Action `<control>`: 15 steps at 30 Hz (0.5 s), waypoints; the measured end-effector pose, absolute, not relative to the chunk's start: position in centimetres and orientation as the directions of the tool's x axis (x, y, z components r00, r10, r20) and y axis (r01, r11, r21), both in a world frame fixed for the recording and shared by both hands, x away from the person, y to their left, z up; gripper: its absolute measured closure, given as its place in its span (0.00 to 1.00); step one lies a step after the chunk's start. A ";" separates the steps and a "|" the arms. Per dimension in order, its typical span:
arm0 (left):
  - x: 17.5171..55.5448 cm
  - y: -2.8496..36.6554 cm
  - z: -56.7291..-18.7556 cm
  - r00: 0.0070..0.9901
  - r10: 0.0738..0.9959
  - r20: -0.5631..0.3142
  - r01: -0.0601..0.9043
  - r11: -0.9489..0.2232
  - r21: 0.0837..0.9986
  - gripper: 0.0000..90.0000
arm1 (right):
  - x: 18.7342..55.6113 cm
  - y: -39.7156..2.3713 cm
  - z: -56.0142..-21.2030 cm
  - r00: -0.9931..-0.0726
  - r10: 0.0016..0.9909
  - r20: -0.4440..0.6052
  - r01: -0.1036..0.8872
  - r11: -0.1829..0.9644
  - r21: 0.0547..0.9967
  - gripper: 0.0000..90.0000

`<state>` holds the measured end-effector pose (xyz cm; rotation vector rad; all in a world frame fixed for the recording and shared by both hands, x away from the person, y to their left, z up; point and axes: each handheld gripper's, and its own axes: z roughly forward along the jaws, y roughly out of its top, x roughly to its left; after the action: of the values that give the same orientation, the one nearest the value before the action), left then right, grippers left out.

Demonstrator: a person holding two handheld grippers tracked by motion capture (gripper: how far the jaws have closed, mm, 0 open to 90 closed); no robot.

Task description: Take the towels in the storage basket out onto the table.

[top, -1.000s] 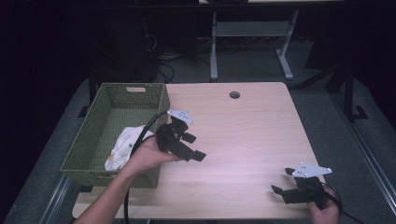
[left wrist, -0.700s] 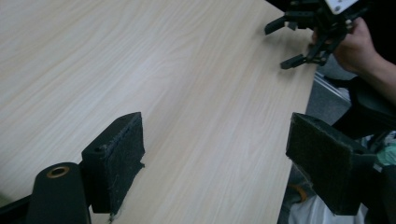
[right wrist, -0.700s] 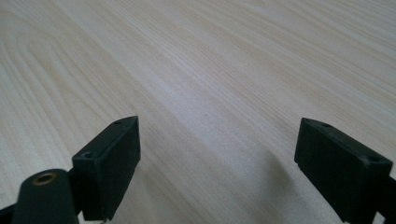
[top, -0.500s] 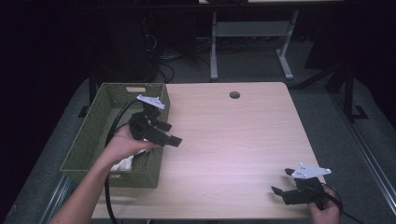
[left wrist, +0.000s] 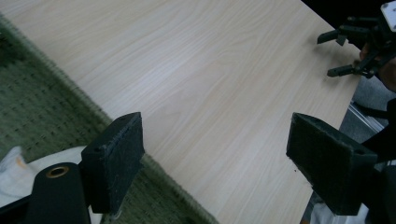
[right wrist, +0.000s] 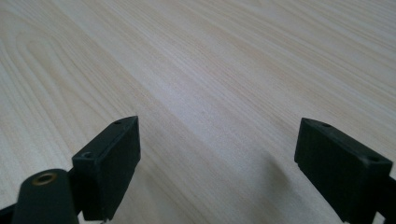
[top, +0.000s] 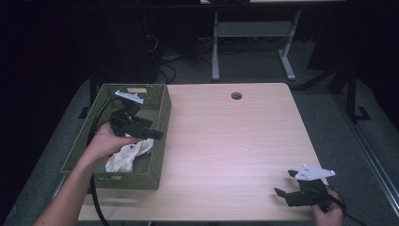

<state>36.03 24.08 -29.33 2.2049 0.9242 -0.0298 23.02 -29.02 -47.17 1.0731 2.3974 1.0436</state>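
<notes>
White cloth, one crumpled piece, lies inside the single green woven basket at the left side of the table. It sits in the near half of the basket, close to the wall that faces the table's middle, and the left gripper view catches a pale corner of it beside the basket's weave. The cloth is bunched, so no clear pointing end can be told; its longer stretch runs roughly from the near left of the basket toward the far right. The basket's long axis runs away from the person, along the table's left edge.

Two grippers are in use. One, the left gripper, hangs over the basket just above the cloth, jaws spread wide and aimed toward the table's middle, with nothing between them; in its own view bare wood and the basket rim lie in the gap. Well apart from it, the right gripper sits low at the near right corner of the table, jaws likewise spread and empty, pointing left over bare wood.

One round hole marks the table's far edge.
</notes>
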 end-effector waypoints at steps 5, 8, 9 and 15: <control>36.1 25.4 -29.5 0.711 0.645 -0.280 0.649 -0.448 0.616 0.21 | 23.0 -29.1 -47.2 -0.672 0.741 0.008 0.511 0.456 0.728 0.16; 36.2 26.4 -29.6 0.694 0.665 -0.277 0.660 -0.432 0.615 0.21 | 22.9 -29.1 -47.1 -0.674 0.739 0.004 0.506 0.458 0.731 0.16; 36.3 26.6 -29.7 0.688 0.671 -0.276 0.663 -0.427 0.615 0.21 | 22.9 -29.1 -47.1 -0.673 0.739 0.005 0.507 0.458 0.730 0.16; 36.7 28.5 -30.6 0.641 0.716 -0.277 0.696 -0.391 0.602 0.21 | 22.9 -29.1 -47.1 -0.669 0.743 0.010 0.514 0.453 0.728 0.16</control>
<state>36.67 28.49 -30.61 2.1560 1.0943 0.0354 22.88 -29.05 -47.14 1.0733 2.3972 1.0421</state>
